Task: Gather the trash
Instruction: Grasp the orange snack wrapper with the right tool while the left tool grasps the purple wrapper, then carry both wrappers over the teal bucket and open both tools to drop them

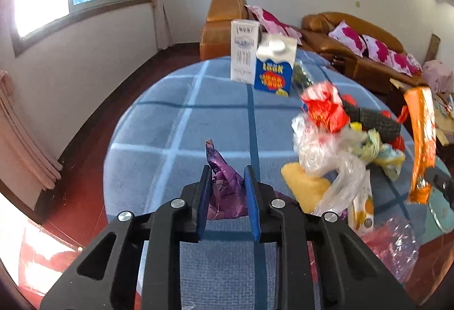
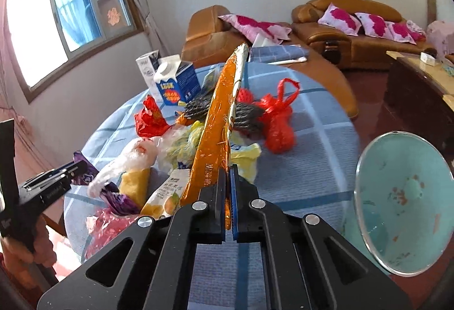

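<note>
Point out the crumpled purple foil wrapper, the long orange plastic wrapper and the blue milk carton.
Crumpled purple foil wrapper (image 1: 224,182): left wrist view, creased middle.
Long orange plastic wrapper (image 2: 215,134): right wrist view, mid-length.
Blue milk carton (image 1: 273,76): left wrist view, printed front.

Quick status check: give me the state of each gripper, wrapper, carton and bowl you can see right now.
Left gripper: shut on crumpled purple foil wrapper.
Right gripper: shut on long orange snack wrapper, lifted upright.
Blue milk carton: upright, cap on.
White carton: upright.
Red plastic bag: knotted.
Light blue bowl: tilted, empty.
</note>
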`<state>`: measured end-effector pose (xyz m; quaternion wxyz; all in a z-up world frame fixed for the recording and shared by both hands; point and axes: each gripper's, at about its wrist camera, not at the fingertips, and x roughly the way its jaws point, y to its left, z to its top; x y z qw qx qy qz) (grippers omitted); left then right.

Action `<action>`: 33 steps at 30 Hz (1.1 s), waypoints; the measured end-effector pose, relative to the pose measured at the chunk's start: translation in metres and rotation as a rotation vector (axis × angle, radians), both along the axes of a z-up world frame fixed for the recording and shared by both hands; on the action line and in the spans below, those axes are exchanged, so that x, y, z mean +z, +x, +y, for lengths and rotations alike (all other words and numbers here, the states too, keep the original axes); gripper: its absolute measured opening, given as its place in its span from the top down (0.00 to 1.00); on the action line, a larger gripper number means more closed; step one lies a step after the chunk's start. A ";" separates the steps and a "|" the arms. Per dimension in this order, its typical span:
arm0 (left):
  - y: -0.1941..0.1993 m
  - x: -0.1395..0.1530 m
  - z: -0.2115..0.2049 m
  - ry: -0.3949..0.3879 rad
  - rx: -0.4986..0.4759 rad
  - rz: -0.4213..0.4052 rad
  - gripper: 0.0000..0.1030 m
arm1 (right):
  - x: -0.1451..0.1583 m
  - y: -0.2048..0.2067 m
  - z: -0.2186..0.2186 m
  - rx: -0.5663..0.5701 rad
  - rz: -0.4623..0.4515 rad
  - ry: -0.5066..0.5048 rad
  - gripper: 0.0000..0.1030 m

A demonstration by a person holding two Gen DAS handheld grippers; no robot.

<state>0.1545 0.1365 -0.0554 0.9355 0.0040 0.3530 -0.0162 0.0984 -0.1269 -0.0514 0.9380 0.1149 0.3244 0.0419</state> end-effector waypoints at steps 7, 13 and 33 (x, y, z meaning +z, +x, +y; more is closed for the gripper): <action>-0.009 0.045 -0.004 0.064 0.046 -0.138 0.78 | 0.006 -0.016 -0.021 -0.068 -0.036 -0.012 0.96; -0.022 0.070 -0.002 0.060 0.029 -0.188 0.78 | 0.010 -0.024 -0.032 -0.098 -0.054 -0.014 0.96; -0.054 0.088 -0.008 0.080 0.060 -0.232 0.78 | 0.013 -0.050 -0.049 -0.160 -0.073 -0.019 0.96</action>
